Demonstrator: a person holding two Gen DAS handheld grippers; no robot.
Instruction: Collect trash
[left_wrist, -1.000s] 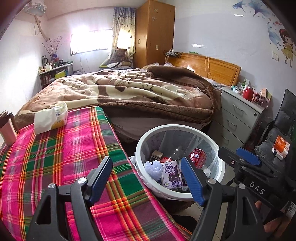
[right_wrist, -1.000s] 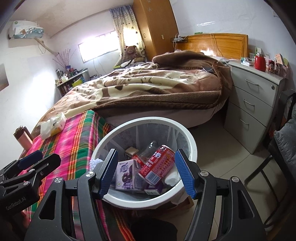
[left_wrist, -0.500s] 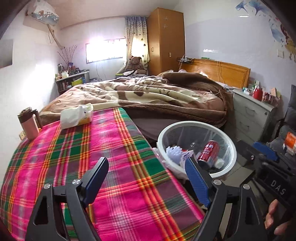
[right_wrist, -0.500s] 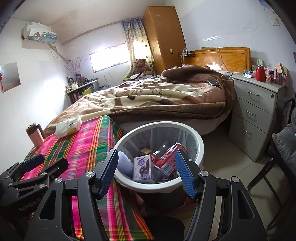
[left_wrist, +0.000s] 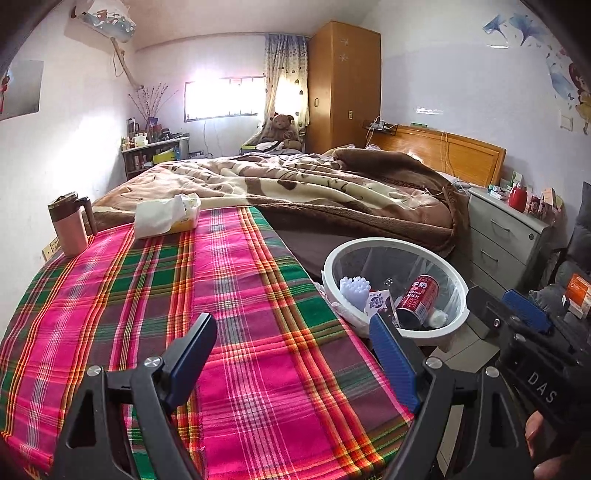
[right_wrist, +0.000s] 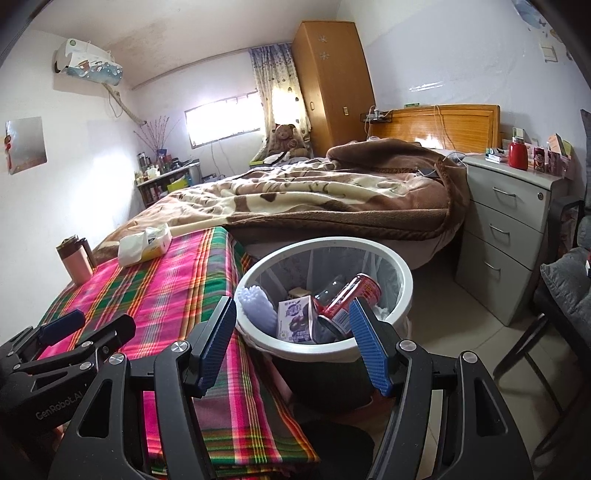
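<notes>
A white-rimmed trash bin (right_wrist: 406, 280) stands on the floor between the plaid-covered table and the bed. Inside it lie a red milk can (right_wrist: 354, 295), a purple drink carton (right_wrist: 295, 317) and a pale bumpy object (right_wrist: 255, 301). My right gripper (right_wrist: 292, 306) hangs open just in front of the bin, its jaws empty. My left gripper (left_wrist: 291, 325) is open over the plaid cloth (left_wrist: 221, 295), left of the bin (left_wrist: 332, 258), with nothing between its pads. The can (left_wrist: 419, 295) also shows in the left wrist view. On the table's far end are a tissue pack (left_wrist: 166, 216) and a pink flask (left_wrist: 70, 225).
A bed with a brown blanket (right_wrist: 332, 199) lies behind the bin. A grey drawer unit (right_wrist: 509, 229) stands at the right, with a dark chair (right_wrist: 561, 295) nearer. In the right wrist view the tissue pack (right_wrist: 144, 243) and flask (right_wrist: 75, 260) stand at the table's far edge.
Both grippers have drawn back from the bin. The left one has swung left over the table and its jaws stand a little wider. The bin's contents have not moved.
</notes>
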